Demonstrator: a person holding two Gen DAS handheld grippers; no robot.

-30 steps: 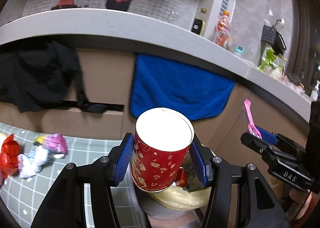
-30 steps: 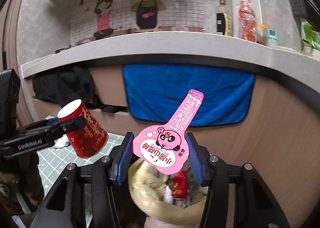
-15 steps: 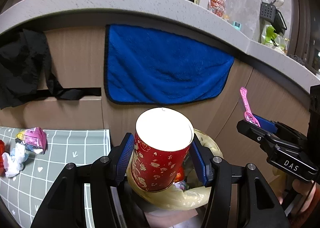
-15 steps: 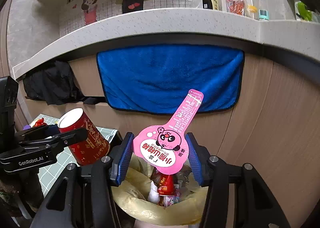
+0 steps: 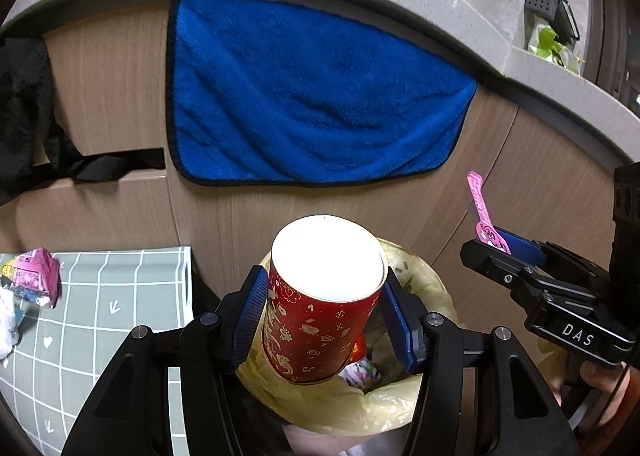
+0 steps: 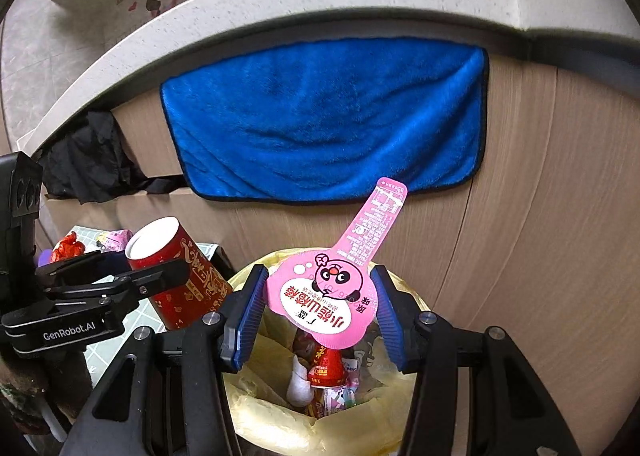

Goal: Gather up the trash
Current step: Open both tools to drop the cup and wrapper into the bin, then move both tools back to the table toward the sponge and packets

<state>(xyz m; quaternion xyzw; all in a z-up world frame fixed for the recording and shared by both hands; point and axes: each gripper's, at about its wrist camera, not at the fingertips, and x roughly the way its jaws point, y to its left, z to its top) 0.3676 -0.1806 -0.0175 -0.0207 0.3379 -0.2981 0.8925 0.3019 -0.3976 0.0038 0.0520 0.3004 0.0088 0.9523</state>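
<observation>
Cup [image 5: 320, 308] and wrapper [image 6: 332, 296] sit clamped in left [image 5: 324, 320] and right hand-held gripper [image 6: 320, 312].

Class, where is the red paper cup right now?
The red paper cup is clamped in the left gripper, above the yellow-lined trash bin, left of the right gripper.

red paper cup [image 5: 320, 320] looks glossy with gold print, matt white on its flat end; pink wrapper [image 6: 332, 296] is shiny plastic film; bin liner [image 6: 272, 412] is thin crinkly yellowish plastic; blue towel [image 5: 312, 95] is fuzzy plush cloth; cabinet front [image 5: 108, 75] is matt woodgrain; countertop [image 6: 280, 7] is speckled stone-look; gripper fingers [image 5: 248, 316] are matt black plastic with ribbed blue pads
</observation>
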